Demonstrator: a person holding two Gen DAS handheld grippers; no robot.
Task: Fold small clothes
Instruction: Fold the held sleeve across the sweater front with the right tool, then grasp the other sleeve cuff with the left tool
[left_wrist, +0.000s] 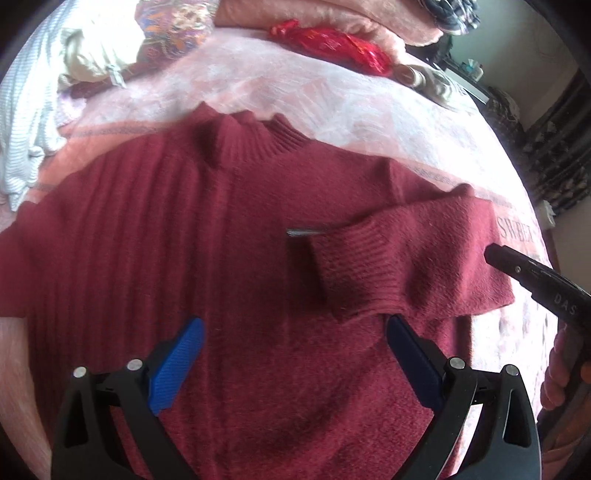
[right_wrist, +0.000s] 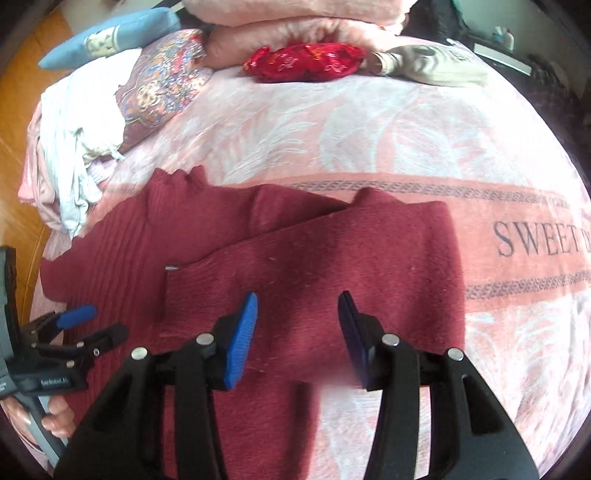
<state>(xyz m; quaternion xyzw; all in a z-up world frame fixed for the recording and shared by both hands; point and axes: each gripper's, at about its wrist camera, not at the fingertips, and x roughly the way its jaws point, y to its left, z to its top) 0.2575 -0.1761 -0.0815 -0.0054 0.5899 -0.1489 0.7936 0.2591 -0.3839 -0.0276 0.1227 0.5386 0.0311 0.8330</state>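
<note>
A dark red knitted sweater (left_wrist: 184, 240) with a ribbed high collar (left_wrist: 240, 140) lies flat on a pink blanket (left_wrist: 332, 99). One sleeve (left_wrist: 406, 254) is folded across the body, and its ribbed cuff (left_wrist: 347, 273) rests near the chest. My left gripper (left_wrist: 295, 336) hovers open over the sweater's lower body, with nothing between its blue pads. My right gripper (right_wrist: 298, 306) stands open above the folded sleeve (right_wrist: 332, 251), and its pads are apart from the cloth. In the left wrist view, part of the right gripper's black body (left_wrist: 535, 280) shows at the sleeve's fold.
Several white garments (right_wrist: 81, 122) are piled at the back left beside a patterned cushion (right_wrist: 162, 77). A red shiny bundle (right_wrist: 303, 61), folded pink blankets (right_wrist: 295, 22) and a pale garment (right_wrist: 432, 62) lie at the back. A wooden floor (right_wrist: 22, 122) shows at the left.
</note>
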